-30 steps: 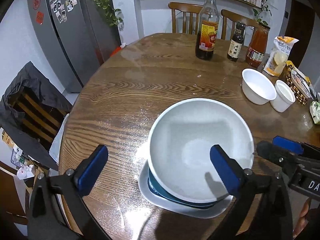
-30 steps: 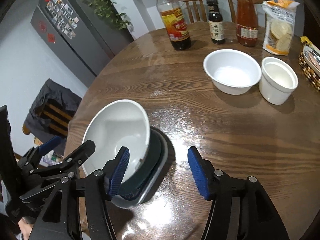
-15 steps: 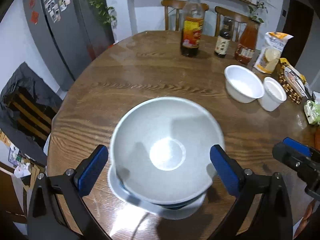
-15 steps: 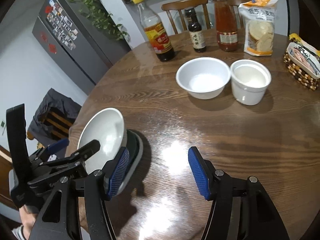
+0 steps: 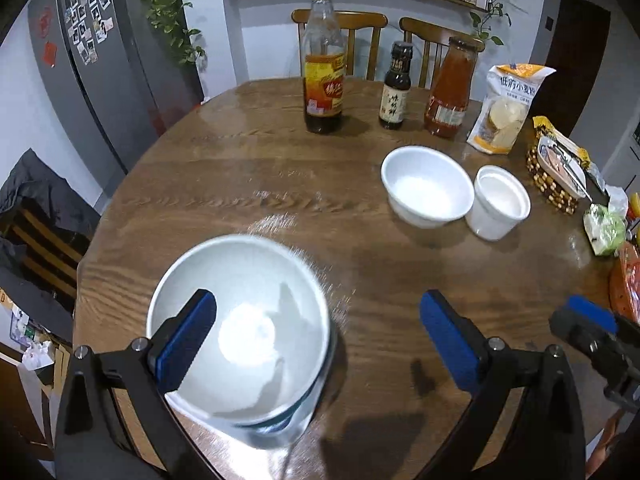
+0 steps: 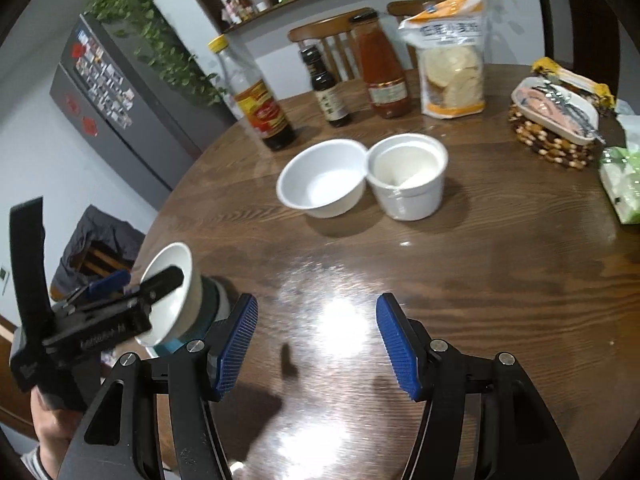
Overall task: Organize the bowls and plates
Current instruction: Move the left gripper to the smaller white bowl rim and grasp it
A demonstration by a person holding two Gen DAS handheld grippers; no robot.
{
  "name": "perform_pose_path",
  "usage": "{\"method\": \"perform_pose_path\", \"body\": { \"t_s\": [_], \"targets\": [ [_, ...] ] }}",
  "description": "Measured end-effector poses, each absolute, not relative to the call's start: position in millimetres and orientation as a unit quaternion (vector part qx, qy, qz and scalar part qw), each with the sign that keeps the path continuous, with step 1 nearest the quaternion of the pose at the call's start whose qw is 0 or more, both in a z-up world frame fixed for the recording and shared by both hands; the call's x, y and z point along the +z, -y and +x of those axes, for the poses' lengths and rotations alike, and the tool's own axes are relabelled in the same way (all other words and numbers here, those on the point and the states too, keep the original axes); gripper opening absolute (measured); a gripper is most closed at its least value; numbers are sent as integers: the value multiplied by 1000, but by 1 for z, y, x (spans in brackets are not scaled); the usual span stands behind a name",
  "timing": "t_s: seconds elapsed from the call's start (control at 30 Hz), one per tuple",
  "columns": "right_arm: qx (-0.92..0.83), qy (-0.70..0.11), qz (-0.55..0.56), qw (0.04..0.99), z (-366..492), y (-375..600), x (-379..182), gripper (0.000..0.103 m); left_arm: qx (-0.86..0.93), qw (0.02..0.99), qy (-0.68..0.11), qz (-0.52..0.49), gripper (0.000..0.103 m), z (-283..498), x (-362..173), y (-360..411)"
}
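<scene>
A large white bowl (image 5: 240, 320) sits on a teal dish and a white plate (image 5: 288, 434) at the table's near left edge; it also shows in the right wrist view (image 6: 176, 292). My left gripper (image 5: 316, 340) is open, its left finger over the bowl's inside. A wide white bowl (image 5: 426, 186) and a small deep white bowl (image 5: 500, 202) stand side by side at the right; they also show in the right wrist view (image 6: 324, 178) (image 6: 408, 176). My right gripper (image 6: 316, 346) is open and empty above bare table.
Three bottles (image 5: 324, 76) (image 5: 396, 86) (image 5: 448, 88) and a snack bag (image 5: 506, 108) stand along the far edge. A beaded basket (image 6: 554, 120) and a green packet (image 6: 624, 180) lie at the right. A chair with dark cloth (image 5: 36, 216) stands left of the table.
Both grippers have drawn back and turned right. The stack has slid to the left in the left wrist view. The two white bowls now sit nearer the centre in the right wrist view.
</scene>
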State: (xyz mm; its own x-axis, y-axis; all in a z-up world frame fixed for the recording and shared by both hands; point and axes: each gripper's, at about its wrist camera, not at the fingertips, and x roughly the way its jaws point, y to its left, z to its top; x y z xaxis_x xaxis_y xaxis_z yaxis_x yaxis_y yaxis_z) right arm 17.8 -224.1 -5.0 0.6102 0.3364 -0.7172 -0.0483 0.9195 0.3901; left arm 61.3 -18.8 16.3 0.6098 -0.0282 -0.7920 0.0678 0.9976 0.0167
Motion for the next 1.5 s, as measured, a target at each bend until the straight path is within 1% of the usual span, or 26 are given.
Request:
{"method": "perform_pose_path", "body": {
  "t_s": [0.17,0.37,0.53,0.63,0.7,0.73,0.83,0.9,0.97,1.07,1.3,1.5],
  "targets": [
    [93,-422,177,884,13,253,-4,63,-33,893,-448,11,102,92,18,42],
    [77,-425,183,883,18,284,-8,63,-29,881,-472,-2,102,140,4,70],
    [74,-428,186,881,25,298,-14,63,-17,867,-499,-9,98,178,-16,81],
    [75,-436,191,876,31,304,-22,63,-13,857,-515,-12,87,194,-29,86],
    [75,-441,194,873,36,307,-26,63,-10,850,-526,-14,74,203,-38,88],
    [76,-442,194,872,38,308,-27,63,-10,847,-532,-17,71,207,-42,89],
    [75,-446,190,872,44,310,-30,63,-12,841,-540,-22,56,216,-52,91],
    [75,-448,188,871,47,310,-31,63,-16,836,-548,-25,30,219,-57,92],
    [77,-451,186,870,51,309,-34,63,-27,827,-561,-26,21,220,-63,93],
    [85,-454,183,868,56,305,-36,63,-41,826,-561,-12,17,215,-63,94],
    [98,-467,178,860,70,287,-42,63,-73,820,-567,3,17,187,-63,93],
    [95,-486,171,852,80,271,-52,63,-103,813,-573,14,17,148,-65,94]
  ]
}}
